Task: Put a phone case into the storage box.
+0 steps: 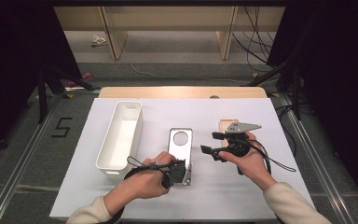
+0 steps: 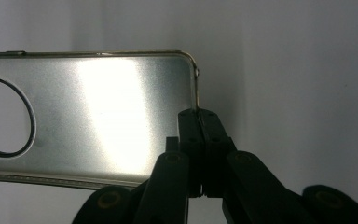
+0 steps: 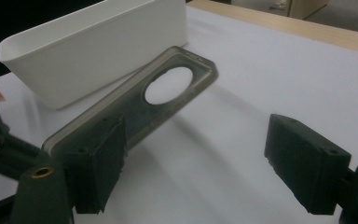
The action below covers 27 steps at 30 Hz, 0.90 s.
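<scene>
A translucent, silvery phone case (image 1: pixel 181 148) with a round camera hole is in the middle of the white table. My left gripper (image 1: pixel 177 172) is shut on the rim of its near end; in the left gripper view the black jaws pinch the thin edge (image 2: pixel 198 114) of the case (image 2: pixel 102 121). In the right gripper view the case (image 3: pixel 121 105) stands off the table with a shadow under it. My right gripper (image 1: pixel 210 142) is just right of the case, pointing left at it, with its jaws wide open (image 3: pixel 205 163) and nothing between them.
A long white plastic bin (image 1: pixel 121 135) stands left of the case, seen also in the right gripper view as the bin (image 3: pixel 98 46). A small wooden block (image 1: pixel 228 123) lies behind the right gripper. The white sheet (image 1: pixel 261 186) covers the table, whose wooden edge (image 1: pixel 182 92) shows at the back.
</scene>
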{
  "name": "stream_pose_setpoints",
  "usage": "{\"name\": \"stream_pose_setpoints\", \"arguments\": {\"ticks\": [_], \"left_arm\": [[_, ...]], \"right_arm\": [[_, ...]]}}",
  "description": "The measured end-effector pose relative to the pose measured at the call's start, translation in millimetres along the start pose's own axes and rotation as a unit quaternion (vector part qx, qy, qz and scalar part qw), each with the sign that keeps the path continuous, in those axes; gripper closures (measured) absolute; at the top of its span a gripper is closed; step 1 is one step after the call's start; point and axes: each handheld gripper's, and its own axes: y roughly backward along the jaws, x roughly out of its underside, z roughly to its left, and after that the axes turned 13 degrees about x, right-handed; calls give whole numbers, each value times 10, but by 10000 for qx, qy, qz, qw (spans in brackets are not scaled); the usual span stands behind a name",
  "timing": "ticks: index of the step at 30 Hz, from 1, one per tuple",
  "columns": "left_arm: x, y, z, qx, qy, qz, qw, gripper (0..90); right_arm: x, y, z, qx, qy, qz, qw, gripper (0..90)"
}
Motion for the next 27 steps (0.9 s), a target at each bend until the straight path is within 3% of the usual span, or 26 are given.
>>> {"name": "stream_pose_setpoints", "arguments": {"ticks": [6,14,27], "left_arm": [[-40,10,-26,-14,-124,7,9999,886],[-46,11,-46,-22,-114,4,9999,886],[-71,9,-69,-74,-256,-13,9996,886]], "right_arm": [[-72,-241,103,-150,-14,177,9997,230],[-71,-439,111,-267,-221,388,9986,247],[-108,-540,142,-330,-358,467,9977,370]]}}
